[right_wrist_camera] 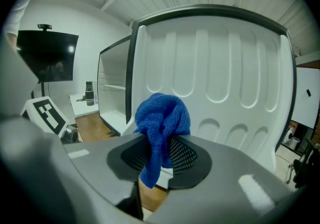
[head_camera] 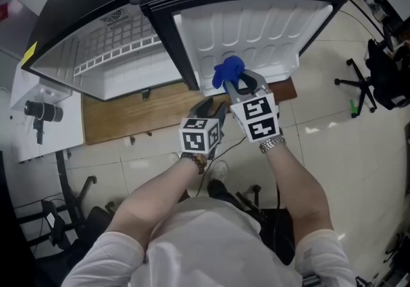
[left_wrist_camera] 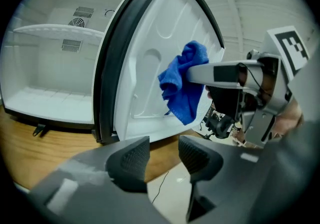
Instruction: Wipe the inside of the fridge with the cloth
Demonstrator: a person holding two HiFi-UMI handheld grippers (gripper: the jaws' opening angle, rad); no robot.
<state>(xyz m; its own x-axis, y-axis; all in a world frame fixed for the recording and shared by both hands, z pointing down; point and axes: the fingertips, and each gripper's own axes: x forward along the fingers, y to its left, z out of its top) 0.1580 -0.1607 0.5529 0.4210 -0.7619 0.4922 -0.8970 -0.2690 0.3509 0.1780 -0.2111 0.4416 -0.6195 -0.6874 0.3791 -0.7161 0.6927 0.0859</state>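
The fridge [head_camera: 83,16] stands open at left, its white cabinet bare. In front of it the left tongs [left_wrist_camera: 164,154] hang low and tilted down, jaws partly apart and holding nothing. The right tongs [right_wrist_camera: 160,155], forearm stretched forward, pinch the bunched blue cloth [right_wrist_camera: 162,115] close before the door's ribbed inner liner [right_wrist_camera: 225,68]; contact is unclear. Wiping appears about to begin: next, press the cloth flat and sweep.
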